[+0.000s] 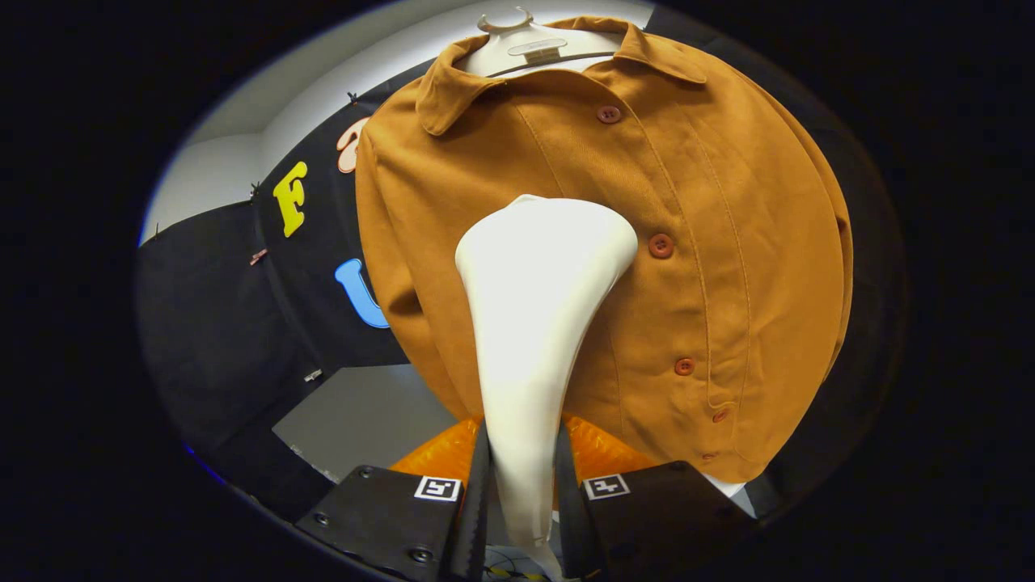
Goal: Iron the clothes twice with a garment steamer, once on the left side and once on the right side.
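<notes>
Gripper (521,485): two fingers (477,493), both pressed against the narrow handle of one glossy white plastic garment steamer (538,323), clamped between them. Steamer long axis runs straight ahead from the fingers; the handle widens into a broad flared head pointing away, towards the garment. Head lies over the front of one rust-brown button-up collared jacket (728,242), on the side of the button row nearer the booth wall; whether it touches the cloth cannot be told. Buttons counted down the placket: five (661,246). Jacket hangs upright on one white plastic hanger (521,40). Beyond, black cloth booth wall (218,323).
</notes>
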